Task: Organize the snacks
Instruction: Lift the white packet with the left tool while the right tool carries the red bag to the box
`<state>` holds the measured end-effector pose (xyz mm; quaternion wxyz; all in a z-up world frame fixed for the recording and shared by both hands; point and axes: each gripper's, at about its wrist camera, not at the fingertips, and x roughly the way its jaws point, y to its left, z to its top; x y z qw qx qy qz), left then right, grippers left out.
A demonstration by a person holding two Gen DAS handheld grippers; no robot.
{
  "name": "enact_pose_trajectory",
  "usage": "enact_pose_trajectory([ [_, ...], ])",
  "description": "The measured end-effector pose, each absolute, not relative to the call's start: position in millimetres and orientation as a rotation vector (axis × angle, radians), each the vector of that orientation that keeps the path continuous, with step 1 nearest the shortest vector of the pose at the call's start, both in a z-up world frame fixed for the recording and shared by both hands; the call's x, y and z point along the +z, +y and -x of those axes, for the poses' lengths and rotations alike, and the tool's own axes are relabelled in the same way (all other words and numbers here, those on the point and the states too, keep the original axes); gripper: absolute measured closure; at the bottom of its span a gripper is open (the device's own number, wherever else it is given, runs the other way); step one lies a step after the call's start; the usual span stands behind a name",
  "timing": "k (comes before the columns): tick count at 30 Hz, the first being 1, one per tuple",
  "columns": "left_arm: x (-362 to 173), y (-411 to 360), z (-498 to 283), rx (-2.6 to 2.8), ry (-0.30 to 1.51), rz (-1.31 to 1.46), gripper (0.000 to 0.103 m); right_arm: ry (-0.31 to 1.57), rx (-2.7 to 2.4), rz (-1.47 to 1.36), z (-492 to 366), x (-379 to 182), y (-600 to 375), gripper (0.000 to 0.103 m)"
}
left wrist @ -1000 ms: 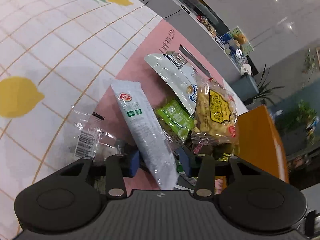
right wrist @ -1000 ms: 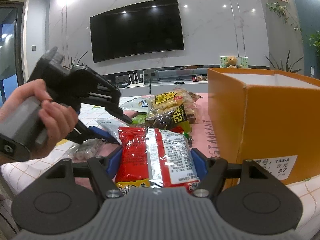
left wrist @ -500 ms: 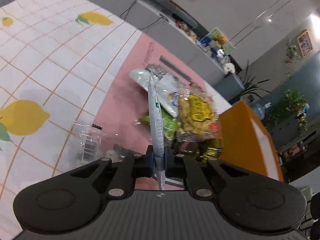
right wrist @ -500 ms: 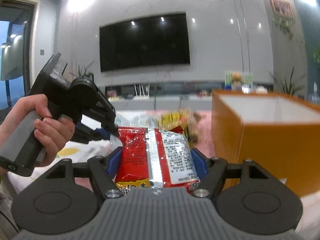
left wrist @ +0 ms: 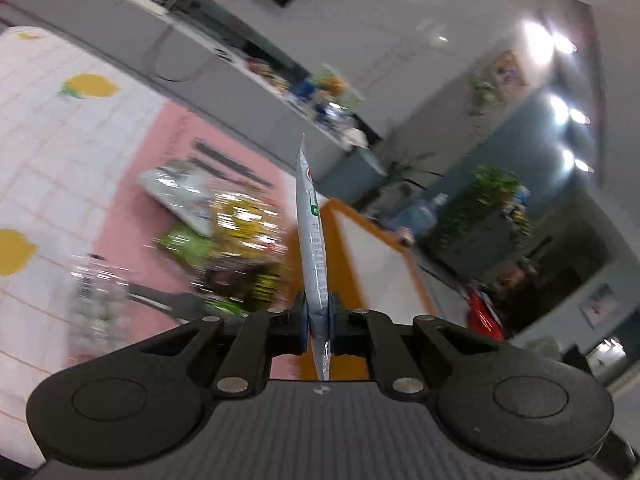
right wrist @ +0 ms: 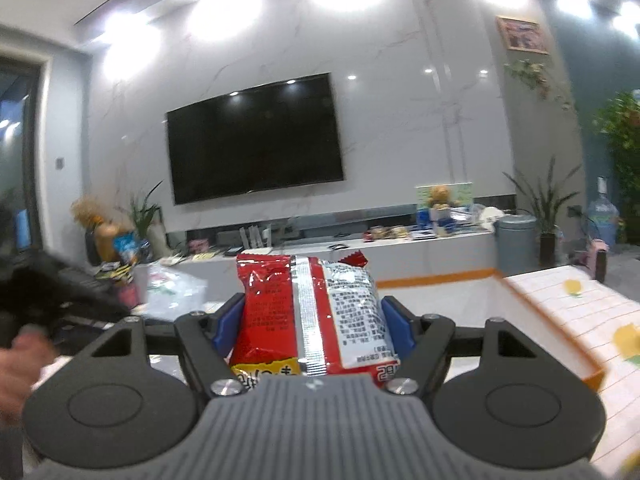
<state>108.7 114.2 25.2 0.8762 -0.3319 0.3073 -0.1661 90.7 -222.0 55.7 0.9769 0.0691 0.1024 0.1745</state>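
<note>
Lifting both loads off the table: left gripper (left wrist: 318,316) jaws pinch the white snack packet (left wrist: 314,248) edge-on; right gripper (right wrist: 310,320) jaws clamp the red snack bag (right wrist: 308,312), now above the orange box (right wrist: 452,304). Drop-in looks next.

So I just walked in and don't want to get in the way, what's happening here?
A person is sorting snacks with a handheld claw in each hand. The left claw is shut on a thin white packet, held edge-on above the snack pile. The right claw grips a red packet by the open orange box. Neither packet is in the box yet.
</note>
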Motion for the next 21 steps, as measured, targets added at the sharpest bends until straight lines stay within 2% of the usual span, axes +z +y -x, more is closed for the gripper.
enact_pose_trajectory([
  [9, 39, 13, -148, -0.494, 0.738, 0.614, 0.094, 0.23, 0.304, -0.15, -116, 64, -315, 0.033],
  [21, 1, -74, -219, -0.39, 0.952, 0.342, 0.094, 0.258, 0.258, -0.247, -125, 45, -353, 0.033],
])
